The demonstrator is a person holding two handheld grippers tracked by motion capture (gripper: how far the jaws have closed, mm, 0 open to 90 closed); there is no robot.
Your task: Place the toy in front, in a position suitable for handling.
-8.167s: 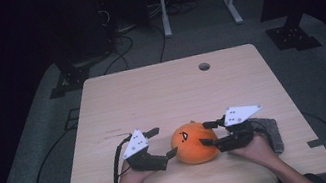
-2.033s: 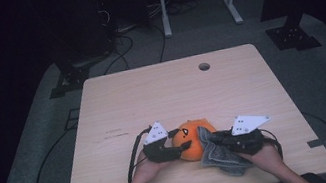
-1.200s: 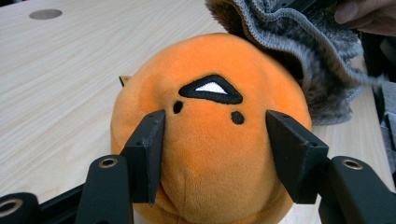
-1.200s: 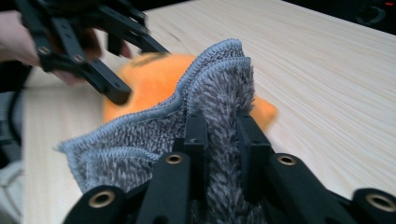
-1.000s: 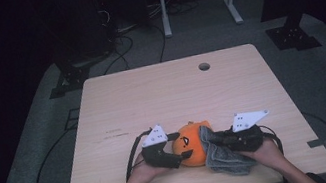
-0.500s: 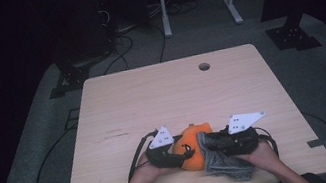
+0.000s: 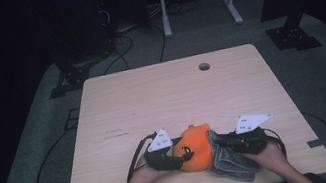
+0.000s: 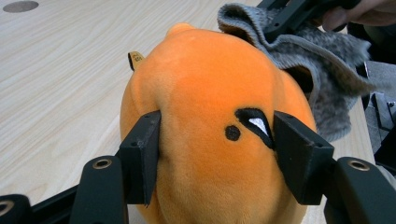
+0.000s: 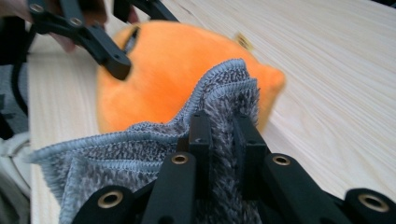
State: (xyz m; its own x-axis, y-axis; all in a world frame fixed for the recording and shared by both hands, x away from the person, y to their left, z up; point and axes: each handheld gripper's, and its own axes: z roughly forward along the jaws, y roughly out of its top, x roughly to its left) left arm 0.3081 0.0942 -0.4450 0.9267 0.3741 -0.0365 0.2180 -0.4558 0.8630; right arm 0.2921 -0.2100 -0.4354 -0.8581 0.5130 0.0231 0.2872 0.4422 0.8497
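A: Where does the orange plush toy [image 7: 197,147] sit?

B: On the light wooden tabletop [image 7: 172,95], near its front edge, between the person's two hands. In the left gripper view its black-and-white eye marking faces the camera, and a small tan tag sticks out at its far side.

A: And the left hand-held gripper [image 7: 178,156]?

B: Its two black jaws press into the toy from either side, one beside the eye marking and one on the opposite flank, so it is clamped on the plush body. The left hand [image 7: 141,176] holds it from behind, and a black cable loops off beside it.

A: What does the right hand-held gripper [image 7: 221,142] have?

B: A grey fuzzy cloth [image 7: 229,161]. In the right gripper view the jaws stand close together with a fold of the cloth's stitched edge pinched between them. The cloth's raised edge lies against the toy's right side, while the rest bunches on the tabletop under the right hand [image 7: 270,158].

A: Any containers about?

B: No container is to be seen among these things; the toy and the cloth rest directly on the wood. A small round hole [image 7: 204,66] sits in the tabletop near its far edge, well apart from the toy.
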